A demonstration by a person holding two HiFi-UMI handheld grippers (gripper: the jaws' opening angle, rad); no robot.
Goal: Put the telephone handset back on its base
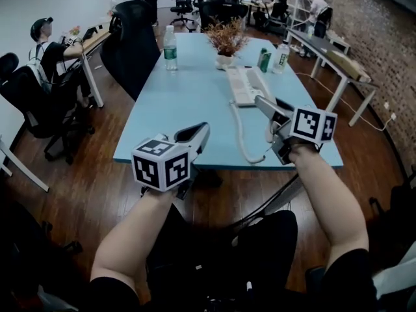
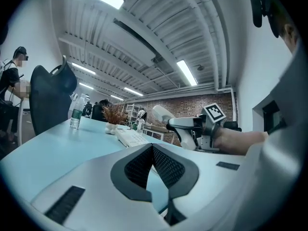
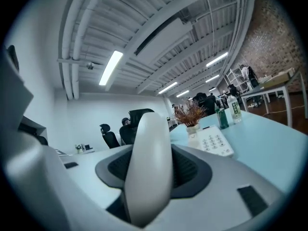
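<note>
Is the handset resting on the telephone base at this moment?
No, the handset is clamped between the right tongs, while the telephone base lies apart from it, farther along the table.

Between the right gripper's point(image 1: 272, 127) jaws: handset point(image 3: 149, 167), over the bench's point(image 1: 188, 103) near right part. Straight ahead of those jaws, on the bench: base point(image 1: 244, 85), with cord point(image 1: 239, 135) trailing back toward them. Beyond the base: plant point(image 1: 225, 41); right of it, can point(image 1: 264, 60) and bottle point(image 1: 281, 56). Left gripper point(image 1: 198, 135) over the near edge; far ahead of its jaws, second bottle point(image 1: 169, 47), chair point(image 1: 133, 41) left of it.
</note>
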